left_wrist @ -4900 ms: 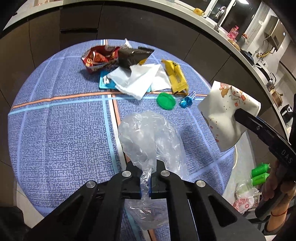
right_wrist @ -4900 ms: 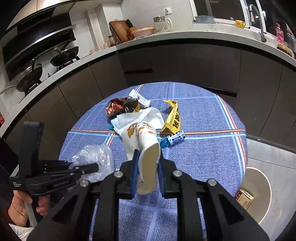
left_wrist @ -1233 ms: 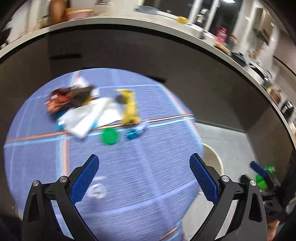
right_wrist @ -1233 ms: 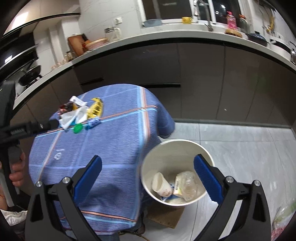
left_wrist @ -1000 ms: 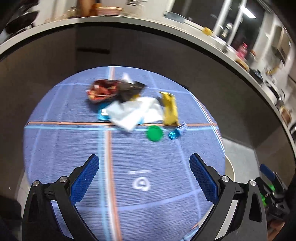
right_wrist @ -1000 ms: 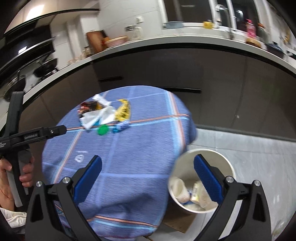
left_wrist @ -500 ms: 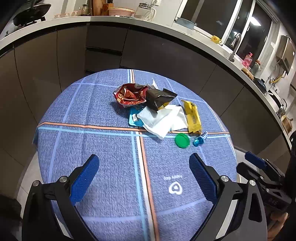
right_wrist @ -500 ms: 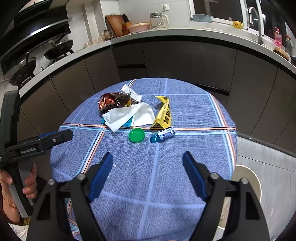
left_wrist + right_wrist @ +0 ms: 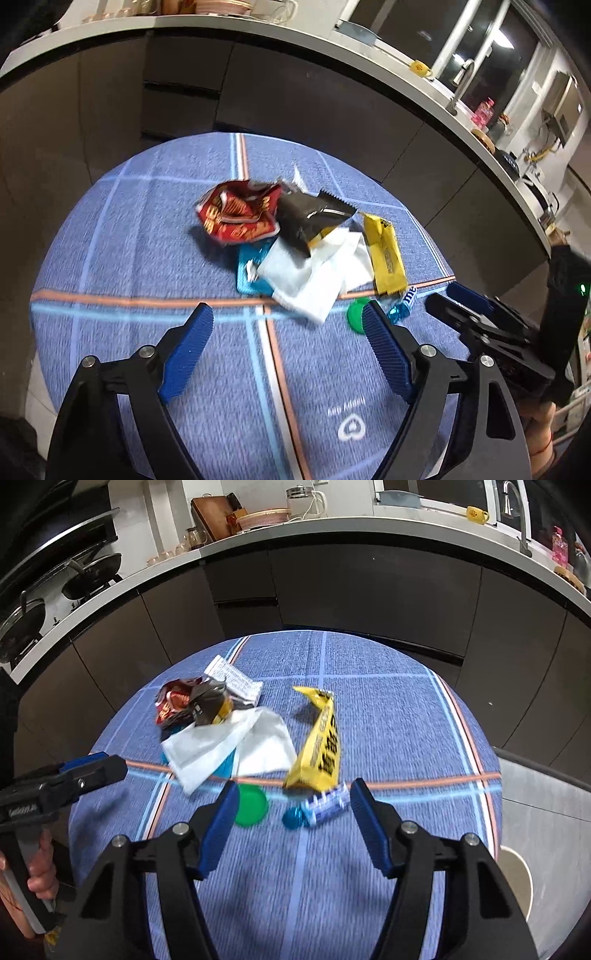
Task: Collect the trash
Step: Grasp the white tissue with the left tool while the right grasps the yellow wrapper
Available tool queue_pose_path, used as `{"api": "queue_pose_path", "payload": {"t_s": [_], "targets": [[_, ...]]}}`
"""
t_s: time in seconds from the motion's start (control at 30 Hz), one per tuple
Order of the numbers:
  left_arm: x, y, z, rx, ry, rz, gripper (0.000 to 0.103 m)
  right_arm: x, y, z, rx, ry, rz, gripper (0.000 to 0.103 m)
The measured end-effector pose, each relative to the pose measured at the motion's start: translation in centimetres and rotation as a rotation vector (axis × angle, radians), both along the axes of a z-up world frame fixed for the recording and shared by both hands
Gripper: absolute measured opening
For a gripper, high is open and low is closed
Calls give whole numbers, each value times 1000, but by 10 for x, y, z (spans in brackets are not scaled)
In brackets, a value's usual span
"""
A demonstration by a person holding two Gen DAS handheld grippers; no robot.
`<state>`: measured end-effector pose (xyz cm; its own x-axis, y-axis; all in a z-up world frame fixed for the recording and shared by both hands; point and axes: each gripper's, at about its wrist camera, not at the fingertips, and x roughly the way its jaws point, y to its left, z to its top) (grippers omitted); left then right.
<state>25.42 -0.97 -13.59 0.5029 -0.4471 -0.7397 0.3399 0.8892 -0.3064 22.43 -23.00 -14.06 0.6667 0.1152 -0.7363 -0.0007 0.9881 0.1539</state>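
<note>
Trash lies in a pile on the blue tablecloth (image 9: pixel 388 720): a red snack bag (image 9: pixel 236 218), a black bag (image 9: pixel 310 218), white tissue (image 9: pixel 314 280), a yellow wrapper (image 9: pixel 319 746), a green lid (image 9: pixel 251 806) and a small blue wrapper (image 9: pixel 321 806). My right gripper (image 9: pixel 294 790) hovers over the blue wrapper with its jaws closing; the pads touch nothing. Short of the tissue, my left gripper (image 9: pixel 286 314) is also closing on empty air. Each gripper shows in the other's view, the right gripper (image 9: pixel 448 297) beside the lid and the left gripper (image 9: pixel 99 764) at the table's left.
A white bin rim (image 9: pixel 517 875) shows on the floor past the table's right edge. Dark cabinets and a white counter (image 9: pixel 332 528) curve behind the table. A hand (image 9: pixel 40 867) holds the left gripper's handle. A white paper slip (image 9: pixel 232 681) lies behind the bags.
Both grippers have moved in toward the pile, which now looks larger. The right gripper swung from over the bin to the table. Both pairs of jaws stand narrower than before.
</note>
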Motion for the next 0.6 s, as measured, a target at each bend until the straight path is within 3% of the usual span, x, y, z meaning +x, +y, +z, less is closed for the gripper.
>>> {"api": "queue_pose_path", "payload": {"t_s": [0.3,0.4,0.43,0.47,0.5,0.6], "targets": [[31,-39,-16,94,-44,-113,75,45,-7,-20,21,22,-29,58],[41,-50,-23,100,-31,-132,72,55,-6,-27,16,37,-33,50],[43,-52,-24,101,-30,-140,72,57,-7,-29,13,43,-34,45],[44,-55,-26,108,-31,-145,72,59,-7,-32,10,51,-35,24],[45,-57,-27,114,-33,-147,71,61,-7,-34,5,60,-33,13],[49,-64,-30,129,-37,-163,65,55,-6,-29,-19,28,-31,7]]}}
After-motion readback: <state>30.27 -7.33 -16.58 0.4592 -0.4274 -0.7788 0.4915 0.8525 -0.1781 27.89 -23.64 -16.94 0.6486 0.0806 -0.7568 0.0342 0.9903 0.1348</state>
